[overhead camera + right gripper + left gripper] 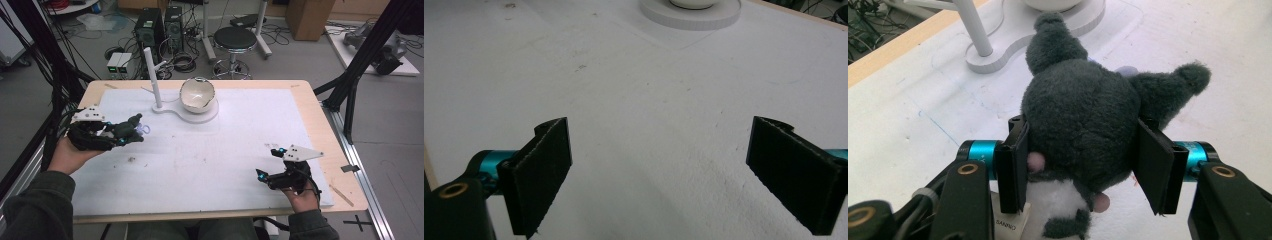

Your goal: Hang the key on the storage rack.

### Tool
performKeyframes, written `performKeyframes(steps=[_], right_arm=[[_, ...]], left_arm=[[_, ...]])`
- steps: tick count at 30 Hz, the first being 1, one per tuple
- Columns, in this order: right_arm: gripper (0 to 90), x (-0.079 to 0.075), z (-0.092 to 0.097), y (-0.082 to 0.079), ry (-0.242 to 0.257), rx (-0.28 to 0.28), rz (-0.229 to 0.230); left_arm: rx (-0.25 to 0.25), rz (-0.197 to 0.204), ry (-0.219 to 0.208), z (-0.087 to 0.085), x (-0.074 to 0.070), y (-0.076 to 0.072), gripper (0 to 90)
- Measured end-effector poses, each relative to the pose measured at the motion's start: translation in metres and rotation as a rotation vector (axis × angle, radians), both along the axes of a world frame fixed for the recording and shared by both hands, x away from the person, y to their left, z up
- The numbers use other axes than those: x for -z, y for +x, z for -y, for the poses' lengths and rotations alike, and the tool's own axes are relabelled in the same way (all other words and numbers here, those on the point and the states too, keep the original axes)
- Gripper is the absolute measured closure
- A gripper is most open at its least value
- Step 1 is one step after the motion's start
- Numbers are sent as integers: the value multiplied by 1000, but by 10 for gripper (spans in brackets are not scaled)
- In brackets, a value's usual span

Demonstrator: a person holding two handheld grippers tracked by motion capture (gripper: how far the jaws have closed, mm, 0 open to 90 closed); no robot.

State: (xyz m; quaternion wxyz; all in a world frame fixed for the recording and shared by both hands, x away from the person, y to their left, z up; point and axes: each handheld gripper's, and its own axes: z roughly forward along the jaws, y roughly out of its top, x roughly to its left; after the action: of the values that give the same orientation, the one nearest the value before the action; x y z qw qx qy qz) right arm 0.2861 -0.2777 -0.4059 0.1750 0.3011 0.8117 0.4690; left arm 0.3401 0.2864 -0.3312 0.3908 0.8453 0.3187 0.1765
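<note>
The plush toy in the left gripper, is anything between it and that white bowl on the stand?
Nothing visible lies on the mat between the plush toy, clamped in the left gripper, and the bowl. The white post stands just left of that line.

Grey floor (pixel 300 55) across the upper frame, strewn with black cables (pixel 182 62). Upper centre: round black stool (pixel 235 39) on a chrome base. Left of it, two dark computer towers (pixel 160 25); lower left of those, small pale boxes (pixel 119 64). Cardboard box (pixel 310 17) at upper right, white board (pixel 350 50) farther right. Black frame struts (pixel 367 50) crossing the right side. Wooden table (pixel 325 130) with white covering filling the centre. Even, dim indoor light.
</note>
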Motion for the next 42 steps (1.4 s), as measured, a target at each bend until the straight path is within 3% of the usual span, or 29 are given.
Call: performKeyframes(steps=[11, 28, 42], right_arm=[[100, 0, -2, 2, -3, -11, 3], [100, 1, -1, 3, 6, -11, -4], [100, 1, -1, 3, 6, -17, -2]], left_arm=[[-22, -2, -19, 4, -12, 9, 453], [-73, -4, -85, 5, -30, 30, 453], [-113, -1, -85, 12, -44, 49, 453]])
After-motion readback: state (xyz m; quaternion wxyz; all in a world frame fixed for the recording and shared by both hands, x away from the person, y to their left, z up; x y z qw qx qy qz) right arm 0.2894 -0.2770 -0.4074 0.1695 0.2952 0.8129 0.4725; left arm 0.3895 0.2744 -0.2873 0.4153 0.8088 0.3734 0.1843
